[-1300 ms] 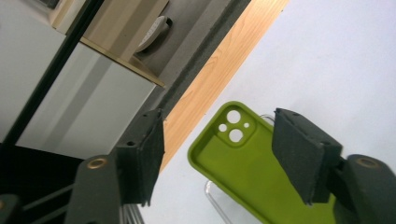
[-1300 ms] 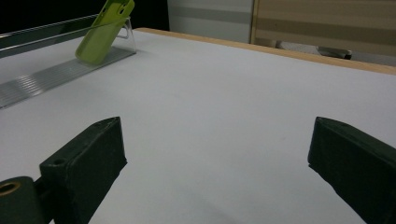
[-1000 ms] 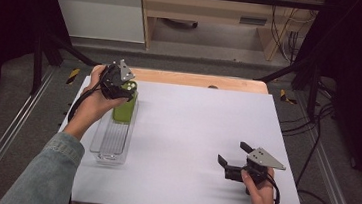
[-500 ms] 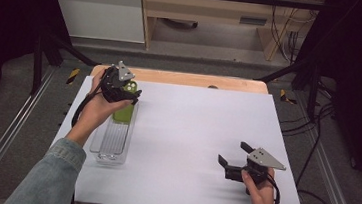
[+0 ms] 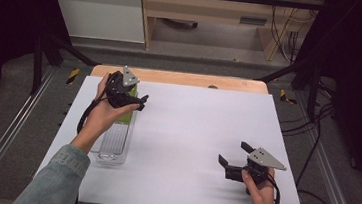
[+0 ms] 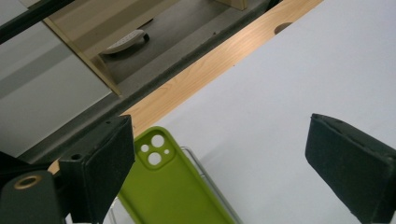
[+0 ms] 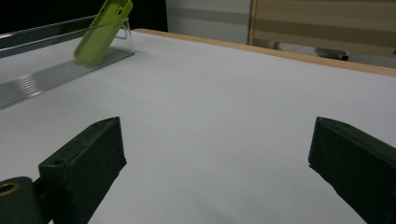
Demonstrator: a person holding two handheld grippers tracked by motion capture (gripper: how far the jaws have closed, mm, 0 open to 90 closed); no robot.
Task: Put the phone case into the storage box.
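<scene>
Having propped the green phone case [image 6: 173, 186] in the clear tray [image 5: 112, 148], we have just been opening our left gripper [image 6: 219, 163], nothing between its jaws, right gripper [image 7: 215, 177] idle, wide open and empty.

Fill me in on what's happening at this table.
A person works with a gripper in each hand at a white table. The left gripper is above the far end of a clear tray, where a green phone case leans tilted against the tray's end wall. Its jaws have just been opening; they stand wide apart, with nothing between the fingers, so the case appears released. The right gripper is near the table's right front, open and holding nothing.
</scene>
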